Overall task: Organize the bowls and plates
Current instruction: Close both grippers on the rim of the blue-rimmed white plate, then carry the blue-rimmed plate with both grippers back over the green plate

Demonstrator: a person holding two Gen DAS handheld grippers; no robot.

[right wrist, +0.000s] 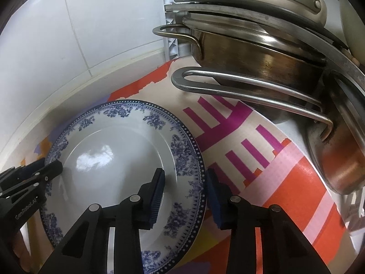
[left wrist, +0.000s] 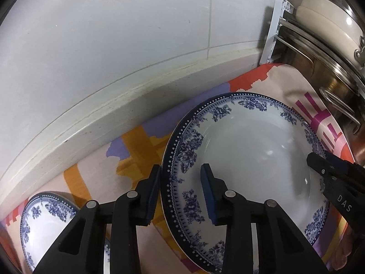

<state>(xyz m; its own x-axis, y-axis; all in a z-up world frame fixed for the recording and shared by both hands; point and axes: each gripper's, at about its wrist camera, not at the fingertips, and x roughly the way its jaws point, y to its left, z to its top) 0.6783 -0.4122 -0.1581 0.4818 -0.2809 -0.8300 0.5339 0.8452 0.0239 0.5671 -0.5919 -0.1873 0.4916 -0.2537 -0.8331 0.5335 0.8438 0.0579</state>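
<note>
A large white plate point(left wrist: 251, 146) with a blue floral rim lies on a patterned cloth point(left wrist: 136, 150). My left gripper point(left wrist: 181, 166) straddles its left rim, one pad against the outer edge and the other resting on the inner face. At the opposite side my right gripper point(right wrist: 186, 171) grips the plate point(right wrist: 109, 159) in the same way, with the rim between its pads. Each gripper shows in the other's view: the right gripper point(left wrist: 319, 157) at the plate's right edge, the left gripper point(right wrist: 49, 165) at its left. A second blue-rimmed dish point(left wrist: 45, 217) sits at the lower left.
Stacked steel pots point(right wrist: 251, 52) with long loop handles point(right wrist: 239, 86) stand close to the right of the plate, and a cream pot point(left wrist: 324, 16) sits on top. A white rack post point(left wrist: 273, 34) stands at the corner. A tiled wall point(left wrist: 114, 34) runs just behind.
</note>
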